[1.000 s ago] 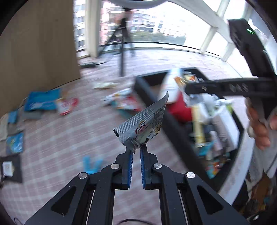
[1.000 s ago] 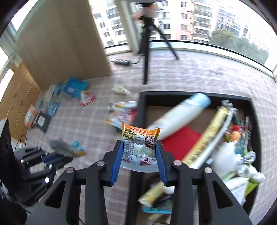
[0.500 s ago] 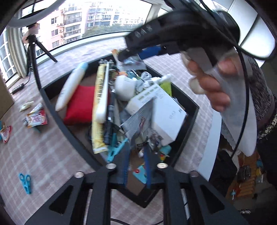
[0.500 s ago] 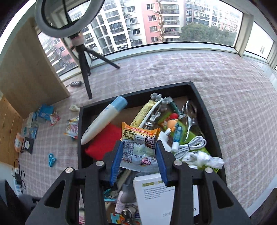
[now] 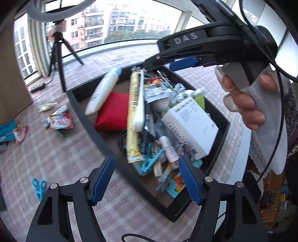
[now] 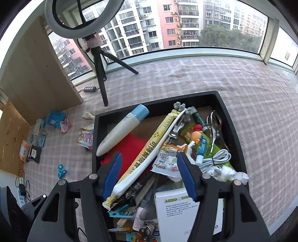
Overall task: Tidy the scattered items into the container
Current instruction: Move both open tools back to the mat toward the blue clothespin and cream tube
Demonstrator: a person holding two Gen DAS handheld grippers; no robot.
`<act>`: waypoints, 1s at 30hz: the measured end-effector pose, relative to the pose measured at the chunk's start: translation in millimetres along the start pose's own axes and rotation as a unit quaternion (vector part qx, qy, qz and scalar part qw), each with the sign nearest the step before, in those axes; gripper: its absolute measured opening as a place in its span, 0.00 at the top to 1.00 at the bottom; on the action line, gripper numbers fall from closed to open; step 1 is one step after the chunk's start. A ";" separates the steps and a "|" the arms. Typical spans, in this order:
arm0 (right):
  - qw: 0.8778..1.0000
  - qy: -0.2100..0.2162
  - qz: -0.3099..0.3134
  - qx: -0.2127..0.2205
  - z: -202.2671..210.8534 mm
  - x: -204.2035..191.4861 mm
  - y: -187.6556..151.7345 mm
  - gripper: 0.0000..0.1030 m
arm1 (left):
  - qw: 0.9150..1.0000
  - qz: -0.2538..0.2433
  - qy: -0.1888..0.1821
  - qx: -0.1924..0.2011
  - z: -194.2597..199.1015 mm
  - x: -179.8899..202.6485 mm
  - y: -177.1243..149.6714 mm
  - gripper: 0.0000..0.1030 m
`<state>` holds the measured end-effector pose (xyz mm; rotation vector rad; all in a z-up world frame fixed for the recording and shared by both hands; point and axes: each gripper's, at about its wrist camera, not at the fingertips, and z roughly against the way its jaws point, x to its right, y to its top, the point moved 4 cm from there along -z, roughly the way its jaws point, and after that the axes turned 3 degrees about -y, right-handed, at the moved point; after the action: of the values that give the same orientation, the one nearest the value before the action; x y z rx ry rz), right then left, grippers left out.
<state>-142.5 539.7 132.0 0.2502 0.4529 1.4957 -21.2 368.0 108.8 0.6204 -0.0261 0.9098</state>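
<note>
- Nearest to us, our left gripper (image 5: 146,176) has its fingers spread wide with nothing between them, above the near edge of the black tray (image 5: 87,119).
- Our right gripper (image 6: 149,173) also has its fingers spread apart and holds nothing; it hangs over the middle of the tray (image 6: 231,126).
- Just under the right fingers a silver and orange snack packet (image 6: 167,158) lies in the tray, on top of the other things.
- In the left view the same packet (image 5: 155,93) lies in the far part of the pile.
- Beside it we see a white box (image 6: 186,214), a long yellow packet (image 6: 149,154) with a white stick (image 6: 158,149) across it, a red pouch (image 6: 128,149), and a white bottle with a blue cap (image 6: 123,128) that leans on the left wall.
- On the right side of the tray lie metal tongs (image 6: 214,128) and a coiled white cable (image 6: 216,158).
- Outside the tray, on the checked worktop (image 6: 186,78), a blue clip (image 6: 61,170) lies near us, and a snack packet (image 6: 86,138) lies just beside the left wall of the tray.
- Further left, several small packets (image 6: 54,119) lie scattered near a wooden board (image 6: 37,74).
- Far behind stands a black tripod (image 6: 101,70) with a ring light (image 6: 82,16).
</note>
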 end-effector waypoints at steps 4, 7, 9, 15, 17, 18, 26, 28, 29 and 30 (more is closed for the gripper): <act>1.000 0.013 0.019 -0.004 -4.4 -21.2 4.4 0.41 | 0.999 0.029 0.027 0.007 7.6 -30.6 -7.4 0.34; 0.999 0.028 0.043 -0.005 -8.5 -43.2 10.3 0.41 | 0.997 0.048 0.057 0.008 13.2 -59.0 -18.3 0.34; 0.997 0.038 0.064 -0.007 -13.3 -60.6 15.5 0.41 | 0.995 0.067 0.080 0.008 18.2 -82.7 -28.3 0.34; 0.989 0.063 0.130 -0.011 -34.2 -115.1 31.6 0.42 | 0.982 0.136 0.127 0.000 30.2 -150.6 -57.6 0.38; 0.986 0.069 0.150 -0.018 -45.4 -132.3 36.3 0.42 | 0.979 0.150 0.136 -0.001 33.7 -165.8 -64.8 0.38; 0.985 0.069 0.160 -0.021 -51.6 -140.7 38.3 0.42 | 0.978 0.156 0.140 0.000 34.9 -171.7 -67.5 0.38; 0.971 0.067 0.225 -0.053 -103.4 -192.3 55.9 0.42 | 0.976 0.164 0.142 -0.027 24.2 -191.1 -81.9 0.42; 0.967 0.063 0.239 -0.058 -116.2 -200.8 61.2 0.42 | 0.976 0.164 0.140 -0.033 18.8 -192.0 -83.5 0.42; 0.965 0.064 0.246 -0.062 -122.1 -204.4 63.3 0.42 | 0.976 0.165 0.138 -0.037 15.9 -192.4 -84.0 0.43; 0.963 0.065 0.252 -0.068 -129.0 -208.0 65.5 0.42 | 0.976 0.166 0.136 -0.040 12.8 -192.7 -83.7 0.44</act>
<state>-260.5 323.4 73.3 0.1632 0.4053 2.0442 -76.6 183.0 25.0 0.4173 0.0801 1.3060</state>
